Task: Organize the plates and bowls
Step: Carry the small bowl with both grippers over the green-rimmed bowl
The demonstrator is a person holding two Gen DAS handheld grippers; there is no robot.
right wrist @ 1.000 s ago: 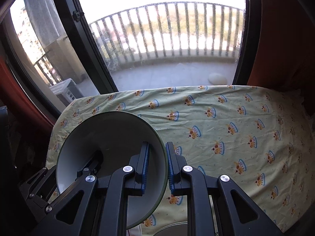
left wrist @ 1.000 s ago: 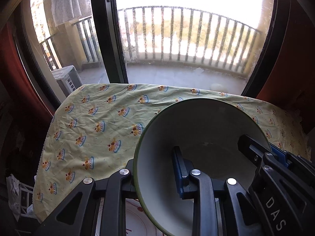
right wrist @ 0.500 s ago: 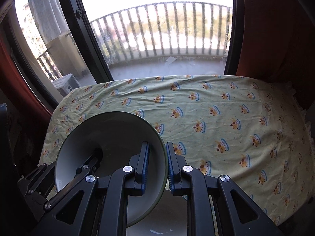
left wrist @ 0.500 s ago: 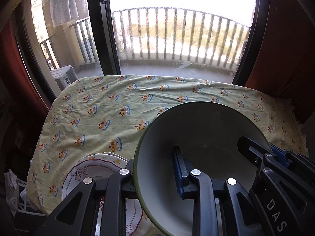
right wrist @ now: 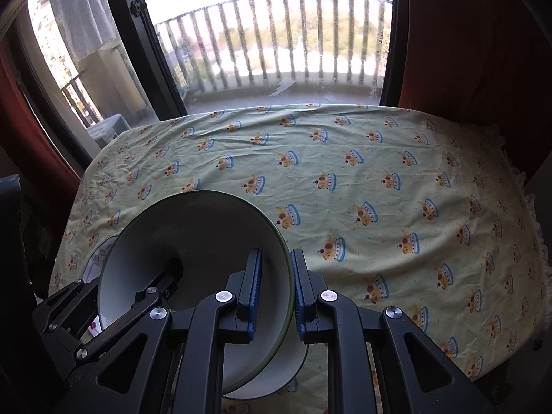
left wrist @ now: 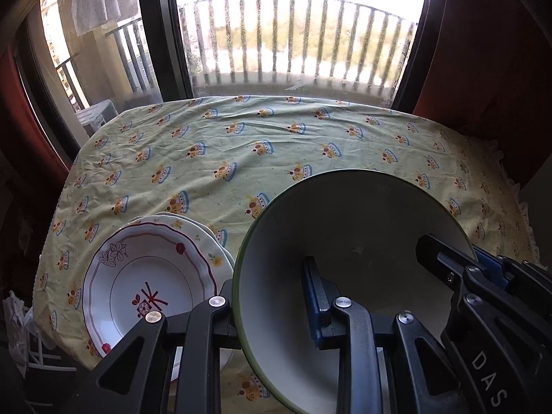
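Two grippers pinch one green-rimmed bowl (left wrist: 352, 241) held tilted above the tablecloth (left wrist: 241, 145): our left gripper (left wrist: 272, 296) clamps its left rim, our right gripper (right wrist: 274, 286) its right. Only our left view shows two stacked floral plates (left wrist: 148, 276) beside it; only our right shows a second bowl (right wrist: 276, 376) underneath.

1. White letters "DAS" stand on the black body of the right gripper (left wrist: 490, 269), low at the right edge of the left wrist view; any further letters are cut off.
2. The right wrist view holds no readable text.
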